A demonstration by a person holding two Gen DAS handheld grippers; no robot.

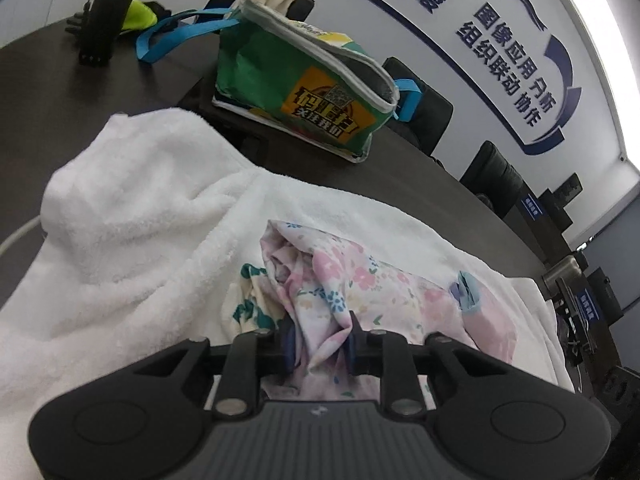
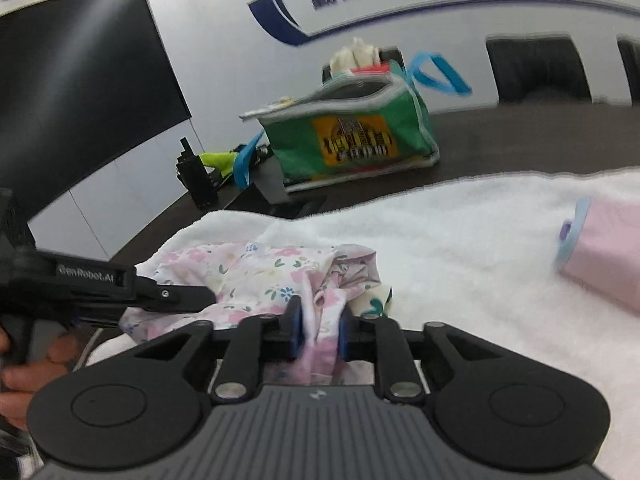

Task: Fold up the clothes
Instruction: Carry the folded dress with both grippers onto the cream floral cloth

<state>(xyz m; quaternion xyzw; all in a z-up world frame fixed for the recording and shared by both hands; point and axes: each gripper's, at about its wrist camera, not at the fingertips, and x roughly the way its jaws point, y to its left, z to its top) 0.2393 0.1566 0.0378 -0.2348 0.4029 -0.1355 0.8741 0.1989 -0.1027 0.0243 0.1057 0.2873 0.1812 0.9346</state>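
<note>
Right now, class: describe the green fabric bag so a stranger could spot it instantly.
On the dark brown table, beyond the white fluffy towel, stands the green fabric bag. Only it has bright blue handles, a grey rim and a yellow-orange printed panel.

Both my views are evenly bright, with soft indoor light and only faint shadows. In my left view a strip of glare burns white along the top right edge of the wall (image 1: pixel 600 40). The towel (image 1: pixel 132 216) is near overexposed, its pile washed out. Fisheye bending curves the wall lettering and tabletop (image 1: pixel 60 80) edges. My right view is smeared by motion: the bag (image 2: pixel 352 136) and lettering blur.
</note>
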